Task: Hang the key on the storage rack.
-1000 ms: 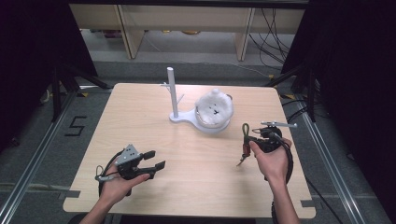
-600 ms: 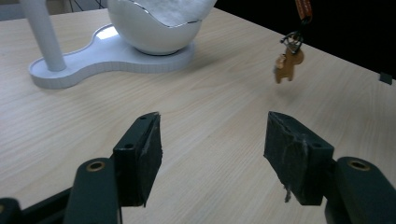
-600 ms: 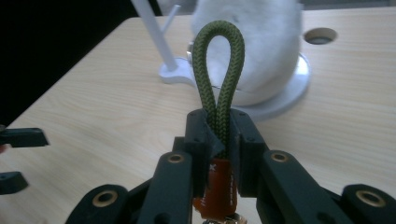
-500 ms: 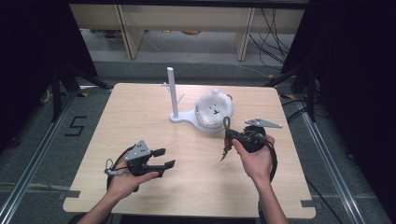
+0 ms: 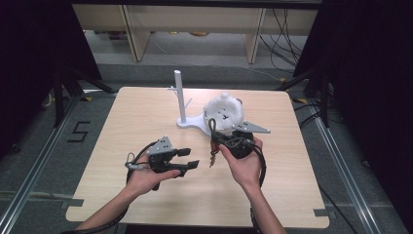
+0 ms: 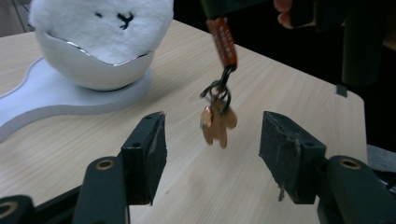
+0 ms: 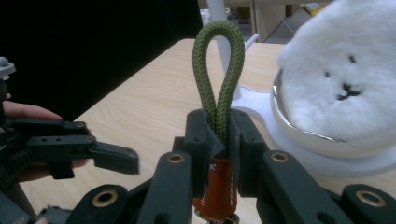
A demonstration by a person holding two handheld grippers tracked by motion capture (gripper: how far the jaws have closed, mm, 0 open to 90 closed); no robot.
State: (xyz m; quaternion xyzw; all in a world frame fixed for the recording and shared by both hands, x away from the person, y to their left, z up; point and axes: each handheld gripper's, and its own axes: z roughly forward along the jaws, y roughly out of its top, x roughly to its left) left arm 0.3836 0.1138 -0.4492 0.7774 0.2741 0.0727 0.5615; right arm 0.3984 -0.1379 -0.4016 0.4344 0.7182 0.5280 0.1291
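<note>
My right claw (image 7: 218, 140) is clamped on a keychain strap (image 7: 218, 79), a loop of thick olive-green braided cord with a woven, ropy texture that stands up out of the jaws in a narrow teardrop shape. Below the jaws the cord runs into an orange-red collar (image 6: 223, 39) with faint lettering, then a dark metal ring and clip, and from these hangs a small flat brassy charm (image 6: 218, 122) with lobed edges, dangling just above the pale wood-grain tabletop (image 5: 122, 126) without touching it as far as I can tell. My left claw (image 6: 212, 149) stands apart, its two blocky black jaws with worn, rubbery faces spread wide on either side of the hanging charm, gripping nothing; in the high view it sits (image 5: 186, 158) low over the tabletop, just beside the dangling keys. Behind them is a smooth white stand base (image 5: 192, 123), flat and curved like a peanut, carrying a slim white round post (image 5: 180, 95) with small side pegs, upright. On the base's other lobe rests a glossy white bowl-like shell (image 6: 93, 70) with a thin shiny rim, topped by a fluffy white plush dome (image 7: 345, 74) stitched with small black eyes and a mouth.
</note>
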